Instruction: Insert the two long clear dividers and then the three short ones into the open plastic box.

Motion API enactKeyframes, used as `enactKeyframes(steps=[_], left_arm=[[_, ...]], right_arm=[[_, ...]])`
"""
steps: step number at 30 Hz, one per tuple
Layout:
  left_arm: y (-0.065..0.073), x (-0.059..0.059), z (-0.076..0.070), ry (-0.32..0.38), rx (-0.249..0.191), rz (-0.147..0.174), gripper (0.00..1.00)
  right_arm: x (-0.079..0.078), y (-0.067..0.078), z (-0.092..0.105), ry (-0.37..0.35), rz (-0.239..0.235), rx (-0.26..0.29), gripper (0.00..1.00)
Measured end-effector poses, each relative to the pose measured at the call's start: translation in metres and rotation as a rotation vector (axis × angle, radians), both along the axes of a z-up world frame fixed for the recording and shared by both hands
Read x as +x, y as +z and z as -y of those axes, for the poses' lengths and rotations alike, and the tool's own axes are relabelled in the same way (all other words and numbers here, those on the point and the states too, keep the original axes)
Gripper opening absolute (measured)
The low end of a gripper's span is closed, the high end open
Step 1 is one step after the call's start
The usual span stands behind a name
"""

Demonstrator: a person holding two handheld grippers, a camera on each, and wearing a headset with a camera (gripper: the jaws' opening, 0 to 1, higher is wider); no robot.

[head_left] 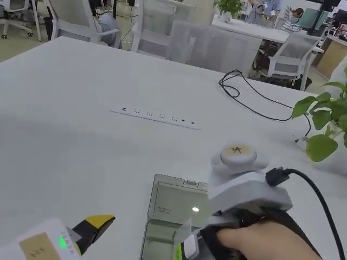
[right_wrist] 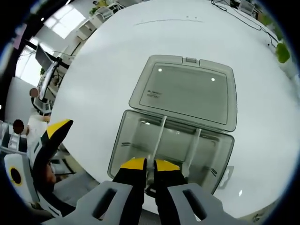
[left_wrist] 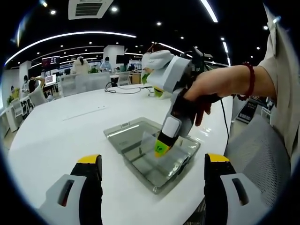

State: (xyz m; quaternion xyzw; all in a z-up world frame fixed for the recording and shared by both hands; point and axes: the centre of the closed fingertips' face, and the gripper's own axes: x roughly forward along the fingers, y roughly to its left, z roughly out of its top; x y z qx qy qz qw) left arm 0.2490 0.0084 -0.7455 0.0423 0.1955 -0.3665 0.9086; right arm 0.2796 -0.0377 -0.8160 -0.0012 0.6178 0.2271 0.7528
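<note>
Yellow-tipped, the right claw (right_wrist: pixel 149 165) is pinched shut on the near end of a long clear divider (right_wrist: pixel 159 133), which stands on edge in the open plastic box (right_wrist: pixel 121 140). At 3 o'clock of it, a second long divider (right_wrist: pixel 194 145) stands parallel. At 12 o'clock the lid (right_wrist: pixel 187 89) lies flat on the white counter (right_wrist: pixel 103 61). Spread wide and gripping nothing, the left claw (left_wrist: pixel 153 160) hangs off the box toward 9 o'clock.
</note>
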Motion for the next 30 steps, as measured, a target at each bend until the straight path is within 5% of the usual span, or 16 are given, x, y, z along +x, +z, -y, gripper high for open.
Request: enactKeyframes(steps=[20,30], left_arm=[[0.002,0.002,-0.002,0.007,0.028,0.024,0.92],[0.002,0.003,-0.004,0.013,0.026,0.024,0.92]], right_arm=[[0.003,-0.021,-0.008,0.049,0.125,-0.177,0.07],[0.004,-0.022,-0.006,0.001,0.097,-0.139,0.08]])
